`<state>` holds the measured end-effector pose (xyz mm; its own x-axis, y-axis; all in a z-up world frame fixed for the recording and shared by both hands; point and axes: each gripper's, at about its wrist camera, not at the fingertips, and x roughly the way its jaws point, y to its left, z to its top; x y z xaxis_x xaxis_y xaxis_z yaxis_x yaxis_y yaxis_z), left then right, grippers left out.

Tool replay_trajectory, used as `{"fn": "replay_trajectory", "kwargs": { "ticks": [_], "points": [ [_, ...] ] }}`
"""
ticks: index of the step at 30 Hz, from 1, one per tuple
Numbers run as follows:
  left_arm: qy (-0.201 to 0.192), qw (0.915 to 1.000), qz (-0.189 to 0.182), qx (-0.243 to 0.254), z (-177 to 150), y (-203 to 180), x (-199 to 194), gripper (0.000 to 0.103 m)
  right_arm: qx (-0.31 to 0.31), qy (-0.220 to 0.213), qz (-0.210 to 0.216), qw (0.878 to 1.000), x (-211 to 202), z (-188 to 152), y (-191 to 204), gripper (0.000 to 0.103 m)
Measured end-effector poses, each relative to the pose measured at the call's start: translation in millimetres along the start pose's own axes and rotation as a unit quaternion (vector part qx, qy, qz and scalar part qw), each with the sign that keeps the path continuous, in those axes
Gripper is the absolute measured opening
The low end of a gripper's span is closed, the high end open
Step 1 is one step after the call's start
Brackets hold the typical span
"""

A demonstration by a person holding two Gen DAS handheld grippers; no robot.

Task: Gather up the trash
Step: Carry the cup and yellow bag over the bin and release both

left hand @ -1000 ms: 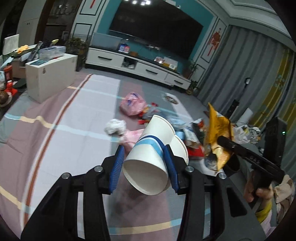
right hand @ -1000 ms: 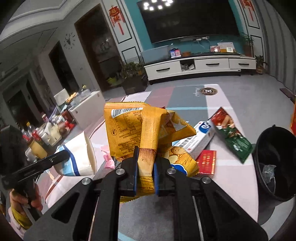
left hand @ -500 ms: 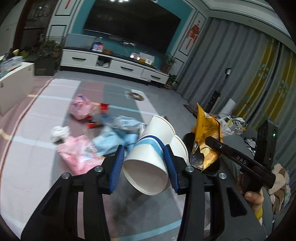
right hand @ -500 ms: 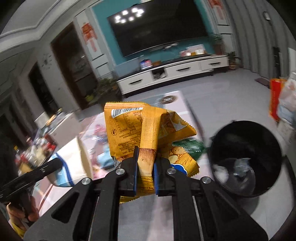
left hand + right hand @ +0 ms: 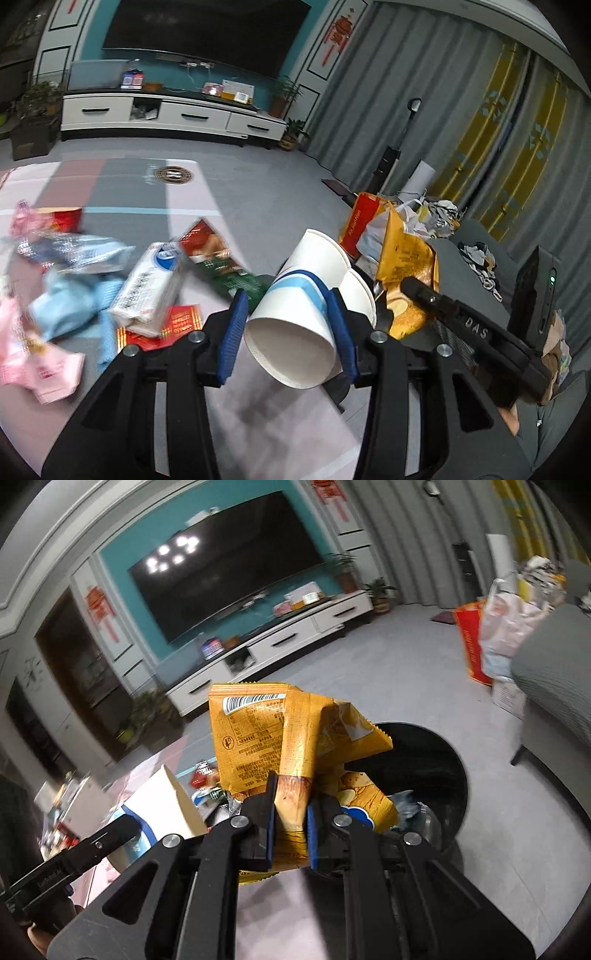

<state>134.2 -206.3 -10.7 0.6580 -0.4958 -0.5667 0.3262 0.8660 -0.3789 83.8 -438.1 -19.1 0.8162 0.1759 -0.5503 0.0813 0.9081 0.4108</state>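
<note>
**Obscured and indistinct items**

Black bin [image 5: 439, 771]: near rim hidden behind yellow snack bag [image 5: 280, 746].
Pink wrappers [image 5: 33, 354]: blurred, left edge cut off.
Paper cups [image 5: 306, 306]: bases hidden between fingers [image 5: 231, 334].
Snack bag print: unreadable.

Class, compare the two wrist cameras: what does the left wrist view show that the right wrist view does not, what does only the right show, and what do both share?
Only the left wrist view shows the white tissue pack and red packet lying on the floor.

Only the right wrist view shows the black bin, just behind the bag.

Both show the paper cups clamped in the left gripper, the yellow snack bag pinched in the right gripper, and the television.
</note>
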Motion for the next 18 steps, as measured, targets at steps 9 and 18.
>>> {"fn": "replay_trajectory", "kwargs": {
  "ticks": [9,18],
  "points": [
    [0.010,0.9998,0.015,-0.004,0,-46,85,0.046,-0.012,0.031,-0.088,0.996,42,-9,-30,0.015],
    [0.029,0.9988,0.038,0.008,-8,-49,128,0.046,-0.059,0.073,-0.153,0.984,85,-20,-33,0.015]
  ]
}}
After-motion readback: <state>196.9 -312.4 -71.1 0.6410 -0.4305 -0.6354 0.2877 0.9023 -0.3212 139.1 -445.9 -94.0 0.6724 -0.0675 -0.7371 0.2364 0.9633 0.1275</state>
